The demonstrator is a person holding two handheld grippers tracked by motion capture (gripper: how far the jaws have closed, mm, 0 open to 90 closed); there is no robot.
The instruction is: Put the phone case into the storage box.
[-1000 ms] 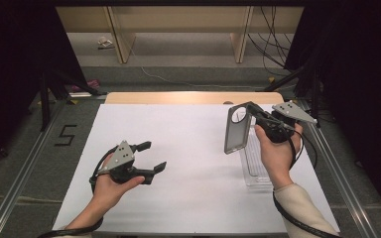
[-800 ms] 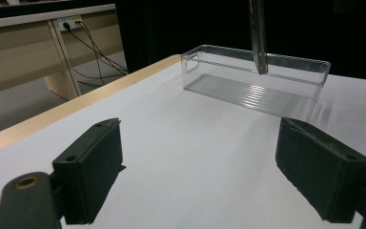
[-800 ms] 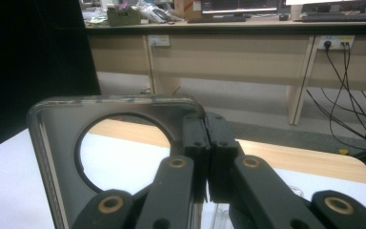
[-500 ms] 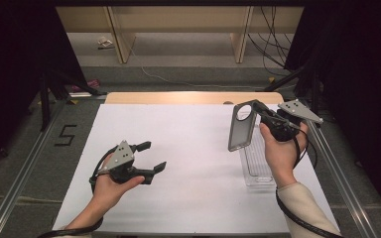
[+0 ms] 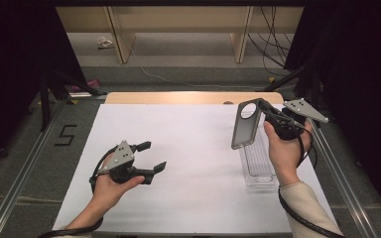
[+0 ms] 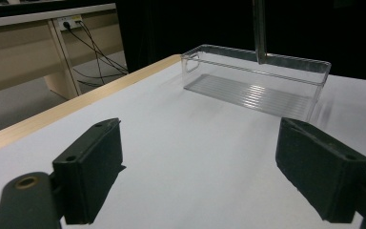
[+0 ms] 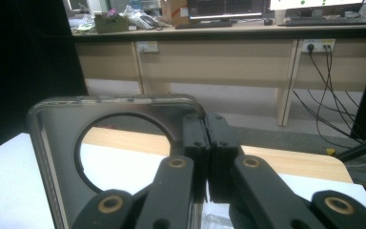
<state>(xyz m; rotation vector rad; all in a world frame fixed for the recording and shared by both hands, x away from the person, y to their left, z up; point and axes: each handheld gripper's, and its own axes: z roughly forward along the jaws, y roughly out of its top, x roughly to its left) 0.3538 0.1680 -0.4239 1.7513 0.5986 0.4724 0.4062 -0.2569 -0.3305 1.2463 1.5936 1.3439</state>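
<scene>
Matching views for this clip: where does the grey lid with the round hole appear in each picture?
High view: grey lid right of centre, pinched by the right gripper, raised over the clear box.
Left gripper view: thin grey strip at top, right of centre, seen edge-on above the box.
Right gripper view: left and centre, close up, clamped between the jaws.
Shared landmark: the white table sheet.

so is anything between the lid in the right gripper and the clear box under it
Nothing visible. The right gripper holds the grey lid upright in the air over the clear box, which looks empty. The left gripper rests open, well off to the side.
</scene>
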